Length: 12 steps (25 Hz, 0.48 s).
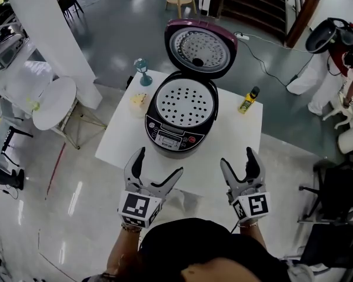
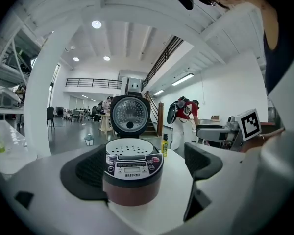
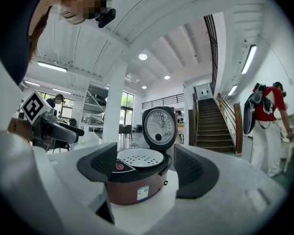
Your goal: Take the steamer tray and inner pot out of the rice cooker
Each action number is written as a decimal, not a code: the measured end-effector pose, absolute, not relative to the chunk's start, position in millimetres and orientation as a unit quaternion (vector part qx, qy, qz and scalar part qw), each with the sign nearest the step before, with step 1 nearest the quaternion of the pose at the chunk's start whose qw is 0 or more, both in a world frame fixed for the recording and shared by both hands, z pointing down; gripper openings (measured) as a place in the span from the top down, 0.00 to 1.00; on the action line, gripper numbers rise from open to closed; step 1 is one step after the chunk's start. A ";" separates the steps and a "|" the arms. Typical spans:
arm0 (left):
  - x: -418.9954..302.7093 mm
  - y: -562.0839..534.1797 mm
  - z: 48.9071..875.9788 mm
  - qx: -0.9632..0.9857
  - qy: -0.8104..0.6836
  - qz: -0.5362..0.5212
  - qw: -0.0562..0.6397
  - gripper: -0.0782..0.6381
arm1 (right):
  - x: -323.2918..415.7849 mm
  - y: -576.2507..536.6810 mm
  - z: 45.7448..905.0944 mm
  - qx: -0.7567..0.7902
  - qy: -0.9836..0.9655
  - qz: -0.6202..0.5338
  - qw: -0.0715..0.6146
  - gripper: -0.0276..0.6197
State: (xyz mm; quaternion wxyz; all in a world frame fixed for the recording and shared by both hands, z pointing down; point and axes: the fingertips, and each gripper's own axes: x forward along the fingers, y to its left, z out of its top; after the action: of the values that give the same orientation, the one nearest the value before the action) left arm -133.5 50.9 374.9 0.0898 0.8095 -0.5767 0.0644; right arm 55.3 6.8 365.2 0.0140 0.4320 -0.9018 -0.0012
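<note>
A maroon rice cooker (image 1: 182,119) stands on the white table (image 1: 235,140) with its lid (image 1: 201,47) swung up at the back. The white perforated steamer tray (image 1: 185,104) sits in its mouth; the inner pot is hidden below it. My left gripper (image 1: 153,168) is open near the table's front edge, left of the cooker. Open too, my right gripper (image 1: 238,160) is at the front right. Both are apart from the cooker. The left gripper view frames the cooker (image 2: 133,173) between the jaws of the left gripper (image 2: 142,168), and the right gripper view shows the tray (image 3: 139,157) beyond the right gripper (image 3: 147,169).
A yellow bottle (image 1: 248,100) stands right of the cooker. A small bowl (image 1: 139,101) and a teal glass (image 1: 142,72) are at the back left. A power cord (image 1: 265,57) runs off behind. A round white side table (image 1: 54,103) is left; a person (image 1: 335,69) stands at the far right.
</note>
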 end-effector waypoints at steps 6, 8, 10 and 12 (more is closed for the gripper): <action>-164.2 1.6 379.1 0.796 -0.593 0.094 0.080 0.23 | 35.4 -35.2 370.6 0.415 -0.909 0.006 0.029 0.42; -172.9 -15.0 382.4 0.793 -0.594 0.104 0.082 0.23 | 28.5 -48.3 372.3 0.407 -0.913 0.013 0.021 0.46; -181.6 -32.1 384.4 0.792 -0.594 0.113 0.084 0.23 | 20.6 -61.8 376.3 0.401 -0.916 0.016 0.026 0.46; -188.5 -48.5 384.9 0.792 -0.592 0.119 0.084 0.23 | 13.6 -75.4 379.9 0.400 -0.916 0.017 0.033 0.46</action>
State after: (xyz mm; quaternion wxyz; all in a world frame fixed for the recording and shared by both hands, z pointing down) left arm -188.5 -48.5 384.9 0.0845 0.7925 -0.5922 0.1190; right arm 13.6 -75.4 379.9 0.0330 0.4004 -0.9156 0.0171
